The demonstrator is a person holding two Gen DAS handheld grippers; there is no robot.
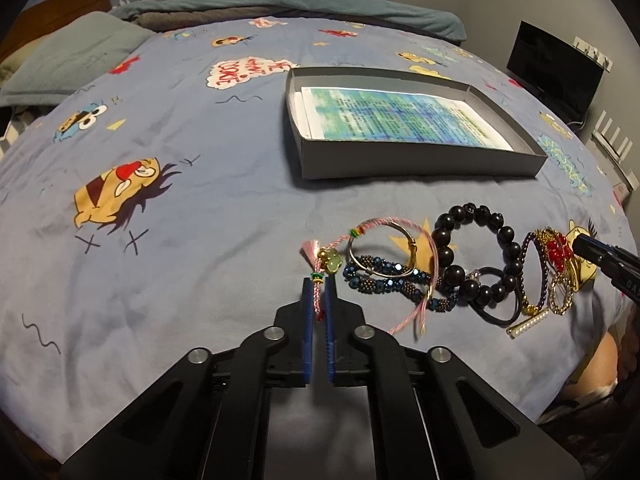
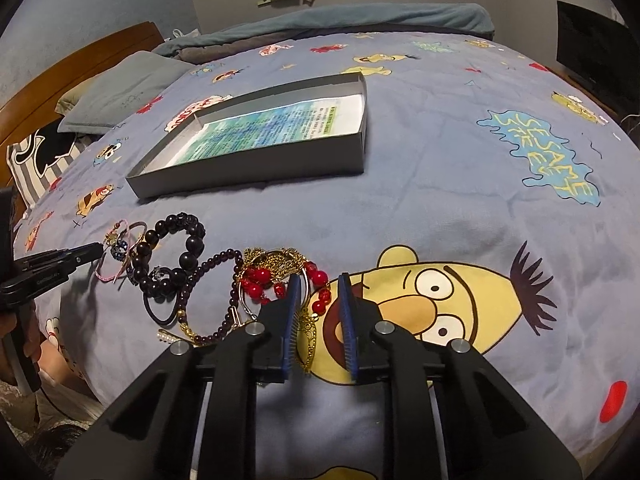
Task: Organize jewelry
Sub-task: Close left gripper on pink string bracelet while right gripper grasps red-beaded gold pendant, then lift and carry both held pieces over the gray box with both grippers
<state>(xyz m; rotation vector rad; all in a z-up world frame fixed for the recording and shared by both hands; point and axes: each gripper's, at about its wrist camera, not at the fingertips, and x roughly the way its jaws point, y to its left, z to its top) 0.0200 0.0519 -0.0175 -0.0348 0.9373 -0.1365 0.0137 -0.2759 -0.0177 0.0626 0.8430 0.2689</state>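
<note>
A pile of jewelry lies on the bed near me. My left gripper (image 1: 319,280) is shut on the pink braided cord bracelet (image 1: 384,224) at its tassel end. Beside it lie a blue beaded bracelet (image 1: 384,276), a silver bangle (image 1: 380,240), a big black bead bracelet (image 1: 468,248) and a black hair tie (image 1: 496,316). My right gripper (image 2: 319,278) is open, its fingers astride a red bead and gold chain tangle (image 2: 280,276). A dark purple bead string (image 2: 216,280) and a pearl clip (image 2: 166,335) lie to its left. A grey shallow box (image 1: 420,160) lined with printed paper sits farther back.
The blue cartoon-print bedsheet (image 2: 440,168) covers the bed. Grey pillows (image 1: 72,60) and a folded teal blanket (image 1: 320,4) lie at the far side. A wooden headboard (image 2: 60,80) is at left. A black screen (image 1: 556,68) stands at right.
</note>
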